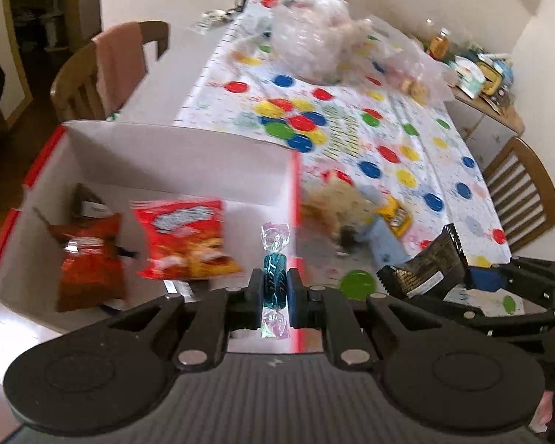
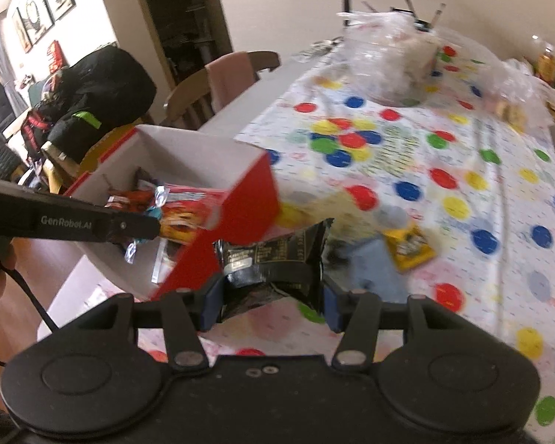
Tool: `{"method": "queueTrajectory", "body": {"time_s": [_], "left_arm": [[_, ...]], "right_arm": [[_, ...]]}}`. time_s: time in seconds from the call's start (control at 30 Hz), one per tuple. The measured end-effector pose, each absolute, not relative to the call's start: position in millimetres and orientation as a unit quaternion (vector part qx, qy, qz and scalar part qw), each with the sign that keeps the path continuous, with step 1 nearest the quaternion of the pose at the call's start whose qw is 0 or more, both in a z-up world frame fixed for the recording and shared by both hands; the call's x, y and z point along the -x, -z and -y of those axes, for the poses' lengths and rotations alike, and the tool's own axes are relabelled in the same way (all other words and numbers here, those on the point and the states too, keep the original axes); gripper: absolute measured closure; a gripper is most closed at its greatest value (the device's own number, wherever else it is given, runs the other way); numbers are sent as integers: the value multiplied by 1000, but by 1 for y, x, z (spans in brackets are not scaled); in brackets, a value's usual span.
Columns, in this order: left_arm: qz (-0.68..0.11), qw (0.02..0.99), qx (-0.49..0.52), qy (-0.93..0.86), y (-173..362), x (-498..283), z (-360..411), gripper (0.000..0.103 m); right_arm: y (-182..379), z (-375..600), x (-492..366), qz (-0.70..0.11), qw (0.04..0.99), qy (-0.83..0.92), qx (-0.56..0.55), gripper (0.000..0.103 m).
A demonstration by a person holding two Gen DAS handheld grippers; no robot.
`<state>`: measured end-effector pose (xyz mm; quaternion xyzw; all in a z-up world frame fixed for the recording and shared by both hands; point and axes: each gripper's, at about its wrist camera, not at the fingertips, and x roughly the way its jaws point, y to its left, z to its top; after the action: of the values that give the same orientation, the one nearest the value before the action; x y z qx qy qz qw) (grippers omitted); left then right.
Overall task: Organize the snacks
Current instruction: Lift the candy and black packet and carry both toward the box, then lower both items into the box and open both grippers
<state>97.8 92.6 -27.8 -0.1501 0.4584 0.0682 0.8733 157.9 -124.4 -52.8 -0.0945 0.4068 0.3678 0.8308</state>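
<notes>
— Left wrist view: what are you gripping?
— My left gripper (image 1: 274, 288) is pinching a blue wrapped candy (image 1: 275, 281) above the red box (image 1: 296, 199).
— And the right?
— My right gripper (image 2: 270, 296) is squeezing a black snack packet (image 2: 273, 259) beside that box, over the dotted tablecloth (image 2: 462, 170).

The left gripper (image 1: 275, 292) is black plastic, with two big round discs at the bottom of the frame and silver screw heads on its thin arms. Its fingers (image 1: 295, 296) have blue pads. The right gripper (image 2: 272, 298) looks the same, with blue pads too. At the left of the right view, white letters say "GenRobot.AI", and a black cable (image 2: 26, 296) hangs below.
</notes>
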Motion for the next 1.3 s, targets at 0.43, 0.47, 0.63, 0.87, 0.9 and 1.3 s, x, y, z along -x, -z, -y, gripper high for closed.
{"method": "queueTrajectory", "body": {"time_s": [0.43,0.47,0.63,0.87,0.9,1.3], "left_arm": [[-461,870,143,-104,40,-91,-201,91],[-462,869,142,-106,42,-93,-207,91],[-478,861,131,-112,57,-103,-236,91],[-498,850,130,-113,77,-113,-259,91],[-500,849,130,-112,79,-114,-260,91],[-514,845,101,-105,99,-125,-261,91]], "right_arm": [[62,15,-145,-416,818,-376,128,51],[64,8,-144,-419,816,-376,131,51],[76,-24,-141,-430,808,-374,148,51],[91,-52,-136,-447,797,-370,168,51],[94,-56,-135,-448,796,-369,172,51],[120,-74,-138,-474,787,-347,188,49]]}}
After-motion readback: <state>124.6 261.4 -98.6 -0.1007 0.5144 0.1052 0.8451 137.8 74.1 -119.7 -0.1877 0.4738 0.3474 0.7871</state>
